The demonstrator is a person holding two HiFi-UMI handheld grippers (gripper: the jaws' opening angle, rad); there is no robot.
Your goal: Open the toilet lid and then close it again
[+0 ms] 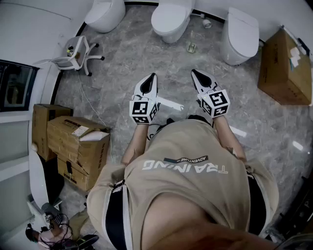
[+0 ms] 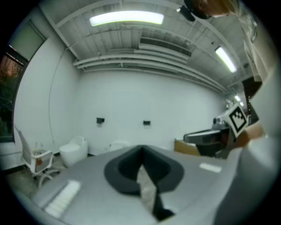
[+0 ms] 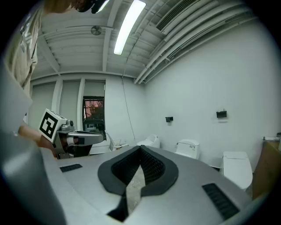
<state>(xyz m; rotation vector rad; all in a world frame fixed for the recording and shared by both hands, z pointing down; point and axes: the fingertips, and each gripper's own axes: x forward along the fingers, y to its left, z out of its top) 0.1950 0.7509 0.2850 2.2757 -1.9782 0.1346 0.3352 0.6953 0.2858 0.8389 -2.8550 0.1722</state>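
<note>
Not yet started. Holds left tool [image 1: 151, 79] and right tool [image 1: 196, 75] with jaws together, empty (both roughly level), well apart from three white ceramic toilets [image 1: 234, 52] by the wall, white lids [image 1: 168, 13] down. Remaining: approach, open lid, close again.

Grey marble floor [image 1: 122, 63], white walls [image 2: 131, 96], ceiling strip lights [image 2: 126, 19], cardboard boxes [image 1: 80, 151], white swivel chair [image 1: 74, 53].

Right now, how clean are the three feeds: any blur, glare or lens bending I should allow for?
Head view: sharp and evenly lit, bent at the edges, with small bright glints on the glossy grey marbled floor. Left gripper view: soft all over, the long ceiling light blown out, corners black. Right gripper view: crisper, the nearest white toilet clear, same fisheye curve.
</note>
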